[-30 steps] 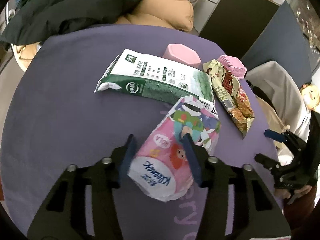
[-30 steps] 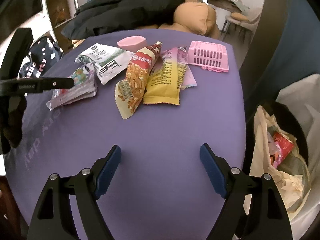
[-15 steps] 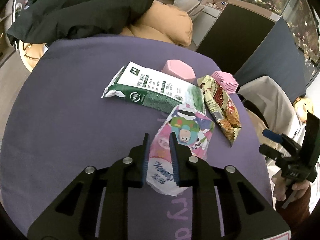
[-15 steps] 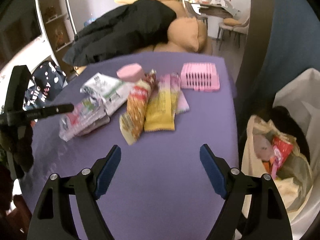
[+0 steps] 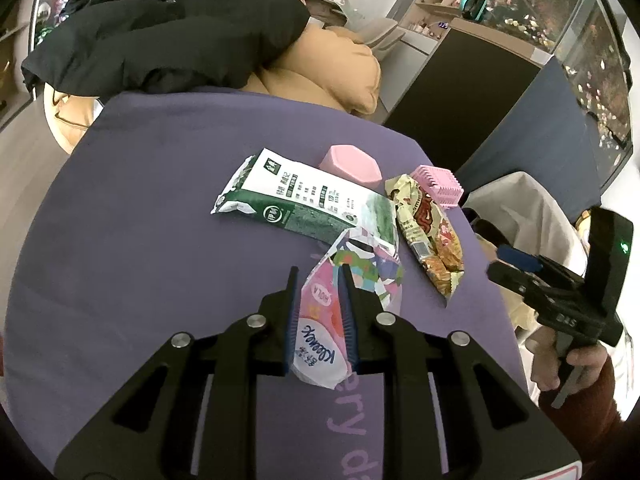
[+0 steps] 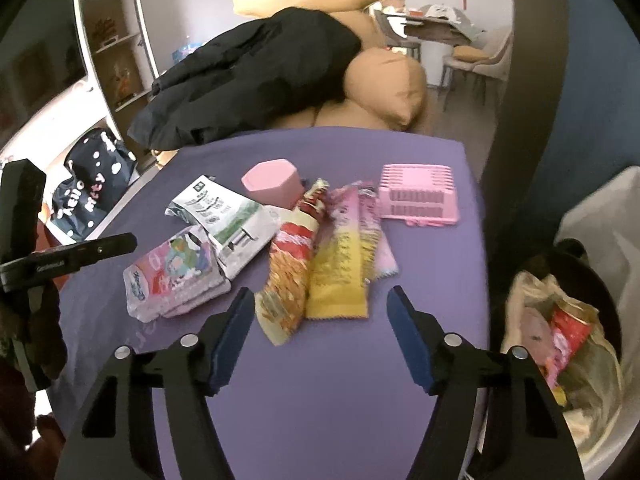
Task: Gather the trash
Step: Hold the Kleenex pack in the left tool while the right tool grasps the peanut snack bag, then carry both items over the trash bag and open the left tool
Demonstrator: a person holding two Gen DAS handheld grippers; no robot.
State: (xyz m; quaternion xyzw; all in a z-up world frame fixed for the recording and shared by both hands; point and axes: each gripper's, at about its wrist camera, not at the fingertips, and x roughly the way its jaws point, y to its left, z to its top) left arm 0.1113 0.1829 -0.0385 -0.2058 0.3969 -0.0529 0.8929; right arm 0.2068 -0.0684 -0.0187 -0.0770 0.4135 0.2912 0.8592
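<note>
Both grippers differ from a second ago. Left gripper (image 5: 318, 316): its blue pads then stood wide on either side of the pink tissue pack (image 5: 320, 332); they have since closed and now pinch the pack's near end, which crumples up between the fingers while its far end droops toward the purple tablecloth (image 5: 140, 260). Right gripper (image 6: 320, 332): its jaws have just been closing from their widest, yet they are still well apart with nothing between them, only bare cloth. Just ahead of its fingertips lie the orange snack wrapper (image 6: 288, 276) and the yellow wrapper (image 6: 340, 272), side by side and overlapping; the green-and-white pouch (image 6: 224, 216) and a pink box (image 6: 272, 184) lie farther ahead to the left, a pink comb-like tray (image 6: 418, 196) farther ahead to the right. Lined trash bin (image 6: 560, 328), already holding wrappers, stands off the cloth's edge to this gripper's right.
</note>
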